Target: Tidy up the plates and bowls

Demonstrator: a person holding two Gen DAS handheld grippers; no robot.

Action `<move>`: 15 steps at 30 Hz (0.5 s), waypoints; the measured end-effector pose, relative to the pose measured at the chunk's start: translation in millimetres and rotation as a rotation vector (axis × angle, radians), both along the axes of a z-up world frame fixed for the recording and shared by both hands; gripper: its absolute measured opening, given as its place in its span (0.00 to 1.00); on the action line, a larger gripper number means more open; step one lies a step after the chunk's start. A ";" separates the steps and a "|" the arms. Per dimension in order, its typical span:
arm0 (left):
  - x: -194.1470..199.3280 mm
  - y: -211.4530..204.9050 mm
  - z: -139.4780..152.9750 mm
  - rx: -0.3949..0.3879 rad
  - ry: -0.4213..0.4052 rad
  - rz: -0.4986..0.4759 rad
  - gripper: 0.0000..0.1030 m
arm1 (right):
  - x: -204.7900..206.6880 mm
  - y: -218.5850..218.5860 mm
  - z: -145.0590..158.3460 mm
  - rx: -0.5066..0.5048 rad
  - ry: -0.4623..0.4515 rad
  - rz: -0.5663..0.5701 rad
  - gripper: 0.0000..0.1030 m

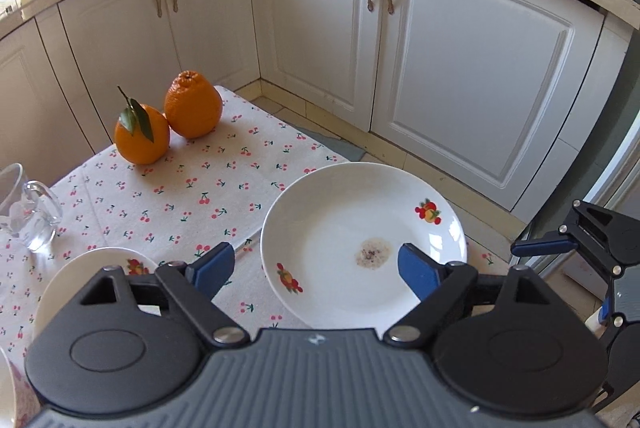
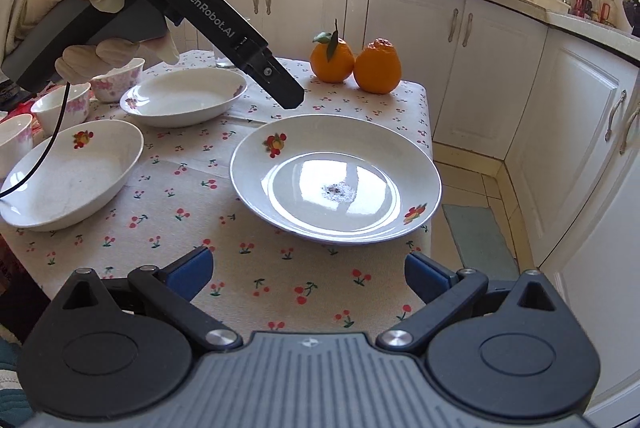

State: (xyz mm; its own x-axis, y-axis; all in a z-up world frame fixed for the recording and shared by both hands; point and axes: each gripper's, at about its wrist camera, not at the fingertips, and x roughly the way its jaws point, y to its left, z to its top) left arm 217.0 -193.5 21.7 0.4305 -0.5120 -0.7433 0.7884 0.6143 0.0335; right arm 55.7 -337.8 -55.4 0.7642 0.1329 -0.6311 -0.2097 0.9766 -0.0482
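left wrist view: the left claw (image 1: 316, 270) hangs above the desk with its blue pads spread wide and nothing between them. beneath it, near the desk's right edge, lies the round white ceramic plate with fruit decals (image 1: 362, 248), a small brownish smear of residue at its middle. a second white fruit-decal dish (image 1: 86, 268) peeks out at the lower left, partly hidden by the claw body. two oranges (image 1: 168, 119) sit touching each other at the far corner, and a clear glass mug (image 1: 28, 211) stands at the left edge. the cherry-print tablecloth (image 1: 192, 195) covers the desk. the right claw's frame shows at the far right.

right wrist view: the right claw (image 2: 308, 274) is also spread, empty, over the near edge of the desk, just short of the smeared plate (image 2: 336, 179). the gloved hand (image 2: 92, 27) holds the left tool above the desk's middle. two more white shallow dishes (image 2: 68, 175) (image 2: 184, 95) lie toward the left, apart from each other, and small pink-flowered bowls (image 2: 60, 103) cluster at the far left.

judgement: this looks like a pause between grasps, with nothing yet stacked. the next move calls for pinching one dish by its rim and setting it squarely inside another; the glazed rim may slip.
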 end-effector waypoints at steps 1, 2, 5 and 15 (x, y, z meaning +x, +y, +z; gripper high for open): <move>-8.6 6.3 4.0 -0.002 -0.019 0.003 0.88 | -3.9 3.9 2.3 0.003 -0.008 -0.003 1.00; -16.7 12.5 7.2 -0.006 -0.034 0.007 0.88 | -7.2 7.3 4.1 0.006 -0.015 -0.006 1.00; -41.4 31.0 12.5 -0.009 -0.070 0.022 0.89 | -15.5 18.8 10.7 0.031 -0.040 0.005 1.00; -107.4 92.7 -5.1 -0.014 -0.136 0.130 0.89 | -34.7 48.5 14.7 0.061 -0.066 0.051 1.00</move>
